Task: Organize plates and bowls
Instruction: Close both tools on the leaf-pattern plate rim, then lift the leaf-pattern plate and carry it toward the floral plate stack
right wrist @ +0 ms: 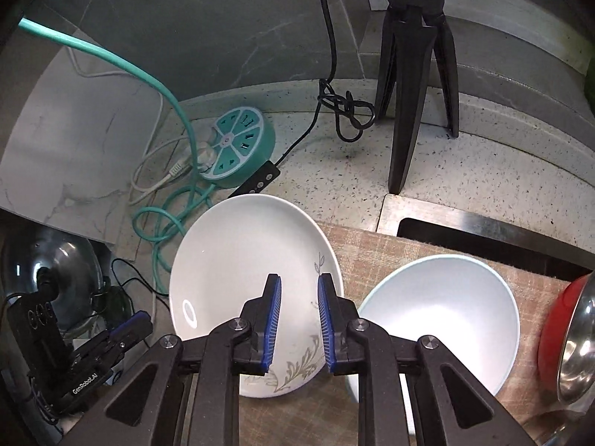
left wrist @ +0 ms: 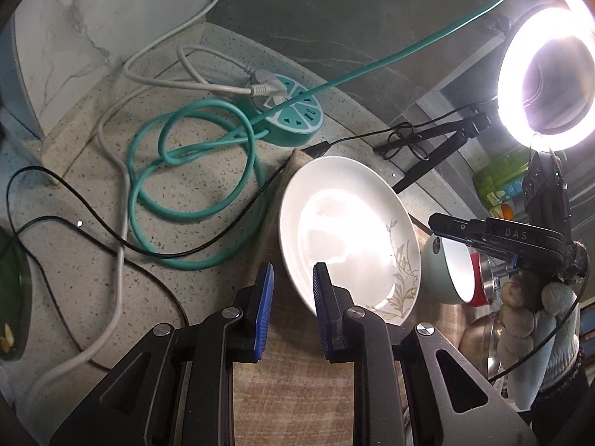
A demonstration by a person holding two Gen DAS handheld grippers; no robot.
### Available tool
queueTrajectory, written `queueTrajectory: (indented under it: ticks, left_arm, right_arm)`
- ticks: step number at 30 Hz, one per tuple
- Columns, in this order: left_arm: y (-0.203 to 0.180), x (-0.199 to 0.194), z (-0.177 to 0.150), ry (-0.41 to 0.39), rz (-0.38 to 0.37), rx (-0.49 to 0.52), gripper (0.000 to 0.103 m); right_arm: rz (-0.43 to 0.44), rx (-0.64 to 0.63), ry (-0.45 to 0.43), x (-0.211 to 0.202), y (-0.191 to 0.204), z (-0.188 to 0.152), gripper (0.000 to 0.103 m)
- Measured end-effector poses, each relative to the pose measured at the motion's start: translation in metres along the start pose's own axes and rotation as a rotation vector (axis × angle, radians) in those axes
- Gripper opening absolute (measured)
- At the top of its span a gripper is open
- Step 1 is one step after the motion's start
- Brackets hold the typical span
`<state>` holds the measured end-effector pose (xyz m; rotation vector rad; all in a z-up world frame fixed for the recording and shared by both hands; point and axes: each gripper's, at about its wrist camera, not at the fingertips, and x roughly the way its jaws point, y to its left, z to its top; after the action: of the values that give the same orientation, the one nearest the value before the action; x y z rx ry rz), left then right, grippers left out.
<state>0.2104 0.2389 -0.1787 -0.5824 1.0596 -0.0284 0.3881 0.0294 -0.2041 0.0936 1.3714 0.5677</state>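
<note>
- Left gripper (left wrist: 293, 310): jaws narrowed to a small gap, nothing between the pads; it hangs over the mat (left wrist: 275, 223) just beside the plate's rim.
- Right gripper (right wrist: 299, 319): jaws likewise narrowed, empty, above the plate's leaf-patterned side.
- Plate (right wrist: 238, 271): white, lying on the mat, partly over its edge.
- Bowl (right wrist: 446, 319): pale blue, tilted, just right of the plate.
- Red bowl (right wrist: 557, 319) beyond it at the frame edge.
- Round power strip (right wrist: 241, 145) on the counter behind.
</note>
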Motion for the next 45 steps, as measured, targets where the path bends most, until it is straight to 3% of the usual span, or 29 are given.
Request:
queueTrajectory:
  ticks: [8,45]
  left_arm:
    - [0.011,0.012,0.004,0.021,-0.006,-0.03,0.018]
    - [0.004,0.038,-0.003,0.07,-0.024,-0.04,0.01]
  right_arm:
    - [-0.056,-0.005,0.006,0.011,-0.003,0.015,0.015]
    - [-0.071,-0.028,0.079,0.04,-0.009,0.026,0.008]
